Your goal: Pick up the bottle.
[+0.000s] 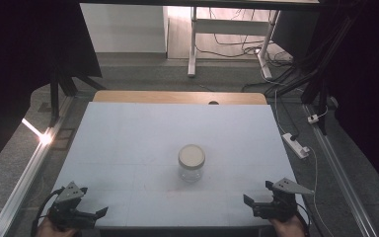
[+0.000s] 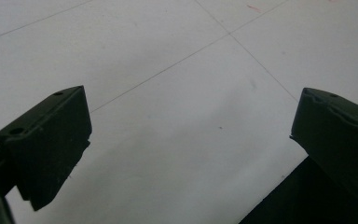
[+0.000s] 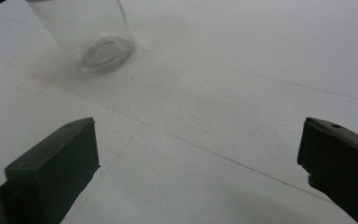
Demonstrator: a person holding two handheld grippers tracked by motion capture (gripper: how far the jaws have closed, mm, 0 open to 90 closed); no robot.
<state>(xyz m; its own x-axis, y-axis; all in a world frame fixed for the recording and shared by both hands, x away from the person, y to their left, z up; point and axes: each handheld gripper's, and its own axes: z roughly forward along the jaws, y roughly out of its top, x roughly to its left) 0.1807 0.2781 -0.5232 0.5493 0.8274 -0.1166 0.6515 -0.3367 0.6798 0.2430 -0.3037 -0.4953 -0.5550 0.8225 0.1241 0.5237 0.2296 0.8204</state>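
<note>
A clear glass jar with a pale lid stands upright near the middle of the white table. Its lower part also shows at the top left of the right gripper view as the jar. My left gripper rests at the table's front left corner, jaws wide apart, nothing between them; in its own view the left gripper looks onto bare white tabletop. My right gripper sits at the front right corner, open and empty, well short of the jar; its own view shows the right gripper over the tabletop.
A wooden strip with a small hole runs along the table's far edge. On the floor to the right lie a white power strip and cables. A metal rail runs along the left side. White desk legs stand beyond.
</note>
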